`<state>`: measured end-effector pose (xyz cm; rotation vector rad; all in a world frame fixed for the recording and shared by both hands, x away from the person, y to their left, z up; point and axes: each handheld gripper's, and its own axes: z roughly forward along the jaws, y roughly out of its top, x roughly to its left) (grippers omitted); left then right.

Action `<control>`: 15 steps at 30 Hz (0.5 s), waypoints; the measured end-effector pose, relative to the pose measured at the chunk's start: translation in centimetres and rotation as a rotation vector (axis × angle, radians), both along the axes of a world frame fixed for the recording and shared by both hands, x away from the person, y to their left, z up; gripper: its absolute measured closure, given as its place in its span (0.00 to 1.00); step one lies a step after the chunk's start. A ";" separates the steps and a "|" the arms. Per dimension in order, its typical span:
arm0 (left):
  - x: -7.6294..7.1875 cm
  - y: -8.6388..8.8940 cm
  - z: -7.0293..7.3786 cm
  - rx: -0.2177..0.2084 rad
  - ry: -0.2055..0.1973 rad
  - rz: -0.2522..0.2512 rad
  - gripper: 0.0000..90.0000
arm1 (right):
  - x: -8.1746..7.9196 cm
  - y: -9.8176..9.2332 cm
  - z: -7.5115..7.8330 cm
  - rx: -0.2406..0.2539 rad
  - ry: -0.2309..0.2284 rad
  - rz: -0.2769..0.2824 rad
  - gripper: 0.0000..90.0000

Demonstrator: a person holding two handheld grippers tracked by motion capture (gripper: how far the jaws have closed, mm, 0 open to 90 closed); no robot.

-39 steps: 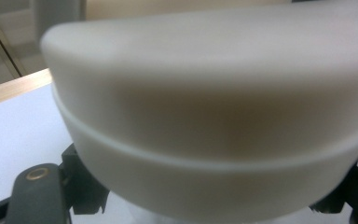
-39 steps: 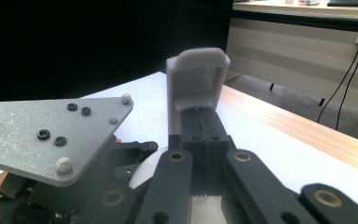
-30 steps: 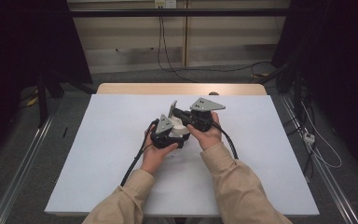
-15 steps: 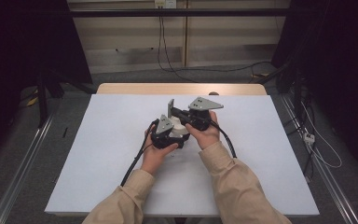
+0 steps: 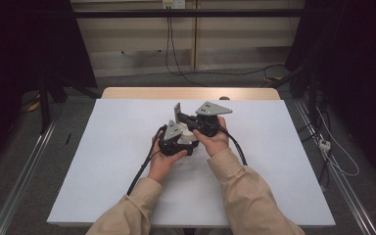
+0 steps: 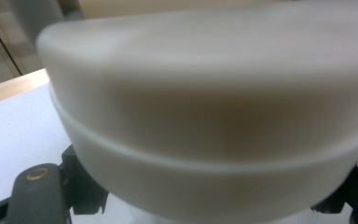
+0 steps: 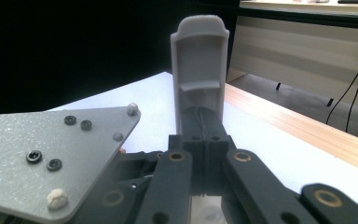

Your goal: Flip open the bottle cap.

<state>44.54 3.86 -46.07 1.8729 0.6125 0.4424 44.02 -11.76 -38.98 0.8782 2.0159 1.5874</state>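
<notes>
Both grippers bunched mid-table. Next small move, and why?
Probably lift the right gripper a little: its jaws stand closed on an upright grey part, right beside the left gripper, whose own view shows a blurred white rounded piece very close; its grip can't be judged.

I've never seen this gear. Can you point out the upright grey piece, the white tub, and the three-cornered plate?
grey piece (image 7: 199, 70): right gripper view, its hollow face.
white tub (image 6: 214, 121): left gripper view, its side wall.
three-cornered plate (image 5: 213, 108): high view, its flat top.

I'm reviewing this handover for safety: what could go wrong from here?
The right gripper pinches the upright grey flat piece only at its lower end, so it may pivot or slip. The left gripper holds a white rounded part pressed close to its camera; both grippers crowd together and may knock.
</notes>
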 end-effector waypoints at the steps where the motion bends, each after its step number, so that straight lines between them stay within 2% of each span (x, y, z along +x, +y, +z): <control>1: 0.0 0.0 0.0 -0.001 0.001 -0.001 0.21 | 0.0 0.1 0.0 0.000 0.000 0.000 1.00; 15: 0.0 0.0 0.0 0.003 0.000 0.004 0.21 | 0.3 0.1 -0.2 -0.001 0.007 -0.001 1.00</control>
